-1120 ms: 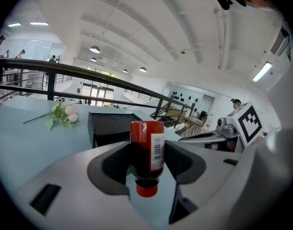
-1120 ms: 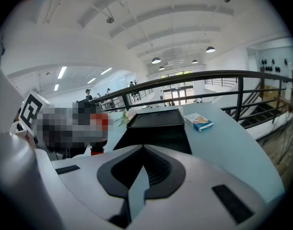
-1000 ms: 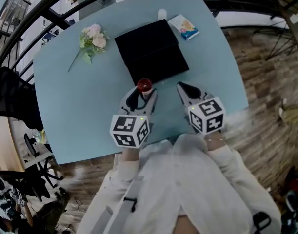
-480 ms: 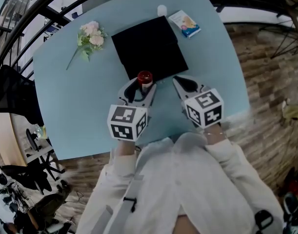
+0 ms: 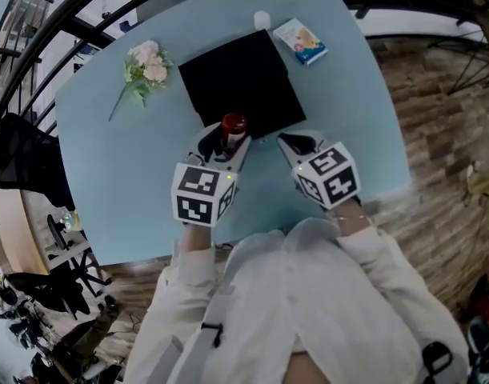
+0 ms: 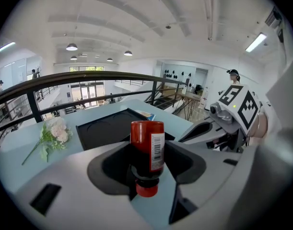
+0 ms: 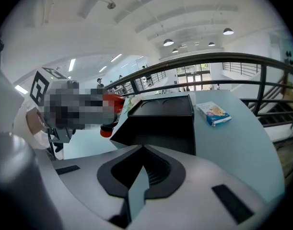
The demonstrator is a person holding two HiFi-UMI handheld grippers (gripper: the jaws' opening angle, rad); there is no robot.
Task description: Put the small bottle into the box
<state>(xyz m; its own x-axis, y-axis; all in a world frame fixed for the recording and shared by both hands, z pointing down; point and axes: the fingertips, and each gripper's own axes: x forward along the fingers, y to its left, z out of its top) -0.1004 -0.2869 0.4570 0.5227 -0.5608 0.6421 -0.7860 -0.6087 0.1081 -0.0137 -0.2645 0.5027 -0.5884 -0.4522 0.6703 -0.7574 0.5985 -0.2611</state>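
The left tongs (image 6: 146, 174) are clamping the small bottle (image 6: 147, 145). Their jaws are closing on its dark narrow part, between the red body with the barcode label and the red cap. In the right gripper view the cap looks to be pointing downward, so the bottle is probably riding upside down or steeply tilted. It is hanging clear of the bench (image 5: 124, 174), right at the near edge of the black box (image 5: 240, 82), toward that box's near left corner. The box is lying open in the middle of the bench, its inside dark with shallow round hollows showing at the far end.

The right tongs (image 7: 136, 188) are drawn together with nothing between them. They are waiting beside the box's near right corner and are not touching it.

A spray of pale flowers (image 5: 146, 64) is lying toward the far left corner of the bench. A small printed packet (image 5: 302, 41) and a little white thing (image 5: 262, 18) are sitting along the far edge, beyond the box.

The bottle is looking light and rigid, likely hard plastic or glass, with a smooth and probably slippery surface. The narrow waist is the sensible place to hold it, since the wider body and the cap are stopping it sliding through. Being top-heavy in this pose, it may be inclined to swing or twist in the jaws, so a slow carry over the rim and a low release should suit it. The carrying step is looking well along, with the lowering into the box not yet done.
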